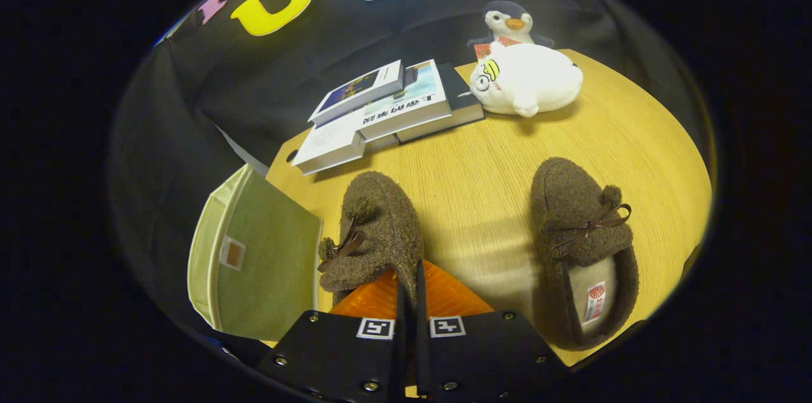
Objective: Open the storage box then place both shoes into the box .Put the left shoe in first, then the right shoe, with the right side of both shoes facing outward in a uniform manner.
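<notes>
Two brown fuzzy slippers with small bows are on the wooden table (482,200). The nearer slipper (380,225) is tipped onto its side, bow toward the box, and its heel rim sits pinched between my fingers. My gripper (410,292) is shut on that rim, the fingers almost touching. The other slipper (583,244) lies flat to the right of my fingers, toe pointing away, its pale insole showing. The green fabric storage box (260,257) stands just left of the held slipper at the table's edge. I cannot tell how its lid stands.
A stack of books (387,111) lies beyond the slippers at the far side of the table. A white plush toy (526,79) and a penguin plush (510,22) sit at the far right. The table edge runs close behind the box.
</notes>
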`<action>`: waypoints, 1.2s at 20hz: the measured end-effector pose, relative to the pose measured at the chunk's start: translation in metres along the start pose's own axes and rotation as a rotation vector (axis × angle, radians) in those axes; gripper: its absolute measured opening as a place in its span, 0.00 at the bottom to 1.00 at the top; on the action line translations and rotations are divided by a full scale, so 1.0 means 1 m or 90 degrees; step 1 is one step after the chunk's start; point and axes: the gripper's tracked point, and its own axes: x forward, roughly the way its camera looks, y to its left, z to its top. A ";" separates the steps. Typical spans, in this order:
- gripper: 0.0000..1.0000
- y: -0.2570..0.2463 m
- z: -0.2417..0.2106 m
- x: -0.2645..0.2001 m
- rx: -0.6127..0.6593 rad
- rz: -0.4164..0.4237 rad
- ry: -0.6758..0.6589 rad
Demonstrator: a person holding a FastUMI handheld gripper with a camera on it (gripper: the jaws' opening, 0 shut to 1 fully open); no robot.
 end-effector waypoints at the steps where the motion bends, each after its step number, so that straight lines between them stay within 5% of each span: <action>1: 0.06 0.008 0.006 -0.005 0.006 0.007 -0.005; 13: 0.06 0.128 0.060 -0.053 0.063 0.100 -0.075; 24: 0.06 0.231 0.017 -0.015 0.075 0.125 -0.051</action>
